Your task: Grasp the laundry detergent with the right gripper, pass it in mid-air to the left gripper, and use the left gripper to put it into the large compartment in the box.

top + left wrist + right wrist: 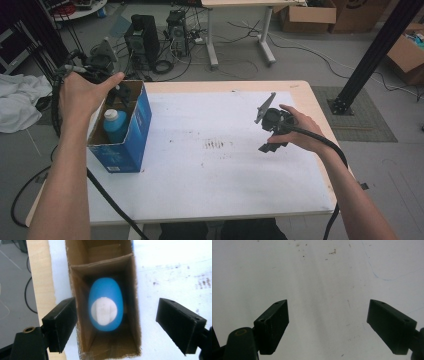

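- High view: the person's left hand (pixel 82 95) is raised over the open-topped blue cardboard box (pixel 131 135) at the left edge of the white-covered wooden table (pixel 225 170), forearm reaching up from the near edge. The left gripper (pixel 116 95) hangs above the box's far end. A blue plastic bottle with a white cap (pixel 115 125) stands upright inside the box. The right hand (pixel 300 131) holds the right gripper (pixel 270 131) low over the table's right half, well apart from the box.
- Left gripper view: jaws wide apart, nothing between the pads; they look straight down on the bottle (pixel 106 304) in the box's near compartment (pixel 110 340), behind a cardboard divider.
- Right gripper view: jaws apart over bare, scuffed tabletop (pixel 322 272).
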Demonstrator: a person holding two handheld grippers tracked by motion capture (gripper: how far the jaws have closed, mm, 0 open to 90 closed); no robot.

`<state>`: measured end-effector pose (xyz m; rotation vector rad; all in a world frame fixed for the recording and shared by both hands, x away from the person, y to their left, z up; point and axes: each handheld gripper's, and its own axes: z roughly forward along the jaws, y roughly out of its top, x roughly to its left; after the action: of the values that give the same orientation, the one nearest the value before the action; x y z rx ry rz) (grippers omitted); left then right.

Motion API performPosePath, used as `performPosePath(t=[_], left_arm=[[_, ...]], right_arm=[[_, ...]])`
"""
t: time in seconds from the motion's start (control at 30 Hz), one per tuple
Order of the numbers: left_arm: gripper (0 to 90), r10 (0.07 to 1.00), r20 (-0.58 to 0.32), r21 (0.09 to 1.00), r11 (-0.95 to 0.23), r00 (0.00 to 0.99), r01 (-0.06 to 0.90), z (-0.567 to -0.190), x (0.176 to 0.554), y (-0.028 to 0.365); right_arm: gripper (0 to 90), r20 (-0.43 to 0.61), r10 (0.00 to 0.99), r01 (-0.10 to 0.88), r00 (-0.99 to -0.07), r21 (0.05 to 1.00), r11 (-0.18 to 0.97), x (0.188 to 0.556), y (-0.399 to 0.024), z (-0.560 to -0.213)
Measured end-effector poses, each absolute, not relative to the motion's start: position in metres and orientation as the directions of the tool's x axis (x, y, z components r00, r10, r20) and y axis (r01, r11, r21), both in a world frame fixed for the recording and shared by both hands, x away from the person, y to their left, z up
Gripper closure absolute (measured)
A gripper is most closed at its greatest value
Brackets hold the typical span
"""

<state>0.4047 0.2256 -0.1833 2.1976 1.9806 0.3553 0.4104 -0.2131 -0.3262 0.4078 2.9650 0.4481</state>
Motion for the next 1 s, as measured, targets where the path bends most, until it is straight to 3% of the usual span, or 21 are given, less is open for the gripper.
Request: performPosePath(t=[0.53, 1.0], left_arm=[[18.0, 0.979, 0.089, 0.291, -0.204, 0.186, 0.935, -0.157, 0.409, 0.187], [18.0, 0.942, 0.085, 0.28, -0.335, 0.325, 0.899, -0.166, 0.417, 0.134]], right_arm=[[17.8, -0.073, 0.293, 0.259, -0.953, 0.304, 0.917, 0.409, -0.219, -0.326], [17.8, -0.073, 0.299, 0.265, -0.952, 0.301, 0.916, 0.409, -0.223, -0.327]])
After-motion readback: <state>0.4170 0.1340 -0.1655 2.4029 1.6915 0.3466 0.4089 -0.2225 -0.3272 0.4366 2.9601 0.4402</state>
